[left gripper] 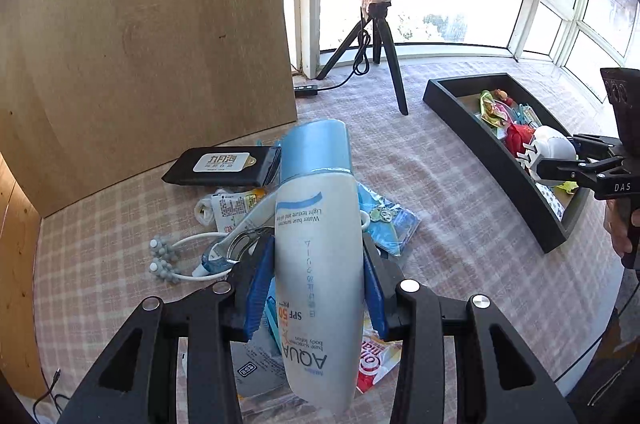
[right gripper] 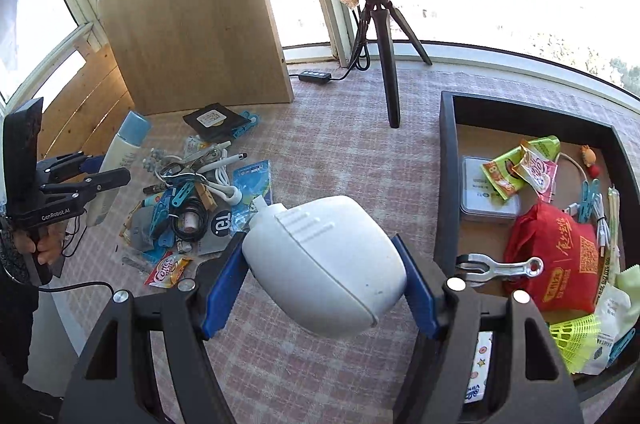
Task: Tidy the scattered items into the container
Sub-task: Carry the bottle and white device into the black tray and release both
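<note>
The sunscreen bottle (left gripper: pixel 316 256) is riding clamped in the left gripper (left gripper: pixel 316 288) above the scattered pile (right gripper: pixel 192 200); the right gripper (right gripper: pixel 320 288) is squeezing a white plug-in device (right gripper: pixel 324 264) beside the black tray's (right gripper: pixel 446 160) near-left wall. Judgement: clear that wall, lower into bare floor, then release. The checked tablecloth (right gripper: pixel 320 152) is running to the windows; a ring-light tripod (right gripper: pixel 384 64) is standing behind.
</note>
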`<state>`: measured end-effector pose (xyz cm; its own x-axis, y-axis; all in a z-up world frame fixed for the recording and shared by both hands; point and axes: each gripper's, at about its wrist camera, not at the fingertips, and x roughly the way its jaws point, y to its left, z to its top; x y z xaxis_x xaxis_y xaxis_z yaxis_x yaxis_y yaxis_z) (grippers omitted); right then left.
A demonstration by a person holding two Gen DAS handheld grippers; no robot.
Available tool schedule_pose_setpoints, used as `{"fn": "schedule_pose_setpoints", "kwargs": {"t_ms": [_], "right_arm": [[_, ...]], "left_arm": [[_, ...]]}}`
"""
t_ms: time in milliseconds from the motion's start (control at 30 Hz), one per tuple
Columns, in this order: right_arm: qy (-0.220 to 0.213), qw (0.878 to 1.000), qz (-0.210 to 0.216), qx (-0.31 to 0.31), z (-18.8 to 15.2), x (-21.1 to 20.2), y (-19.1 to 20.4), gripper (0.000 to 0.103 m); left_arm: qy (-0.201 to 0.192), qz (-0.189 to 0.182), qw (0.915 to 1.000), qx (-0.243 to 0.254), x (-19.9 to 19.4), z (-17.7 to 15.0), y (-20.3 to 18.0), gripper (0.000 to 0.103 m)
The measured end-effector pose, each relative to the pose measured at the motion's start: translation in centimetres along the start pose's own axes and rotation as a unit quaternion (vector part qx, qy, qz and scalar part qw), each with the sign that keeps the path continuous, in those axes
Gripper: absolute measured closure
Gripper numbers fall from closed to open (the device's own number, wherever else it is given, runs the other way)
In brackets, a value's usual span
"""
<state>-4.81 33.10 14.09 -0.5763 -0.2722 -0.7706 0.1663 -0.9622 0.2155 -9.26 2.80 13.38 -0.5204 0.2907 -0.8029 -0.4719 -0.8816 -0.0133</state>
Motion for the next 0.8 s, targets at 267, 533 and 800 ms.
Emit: {"fn": "schedule_pose_setpoints", "kwargs": {"t_ms": [267, 533, 800], "right_arm": [[-0.02, 0.998, -0.052, 0.042, -1.7, -5.0, -4.6, 0.033], [-0.022, 0.995, -0.088, 0.044, -3.0, -8.8, -9.0, 0.033], [-0.027, 0.993, -0.112, 0.036, -3.4, -12.0, -13.7, 0.033]], "left_arm": [[-0.016, -0.025, 0.9989, 0.037, -1.5, 1.7, -7.5, 0.064], [-0.027, -0.039, 0.9978, 0.046, -1.3, 3.9, -14.9, 0.064], [-0.039, -0.058, 0.9965, 0.046, 0.1, 6.1, -21.9, 0.064]]}}
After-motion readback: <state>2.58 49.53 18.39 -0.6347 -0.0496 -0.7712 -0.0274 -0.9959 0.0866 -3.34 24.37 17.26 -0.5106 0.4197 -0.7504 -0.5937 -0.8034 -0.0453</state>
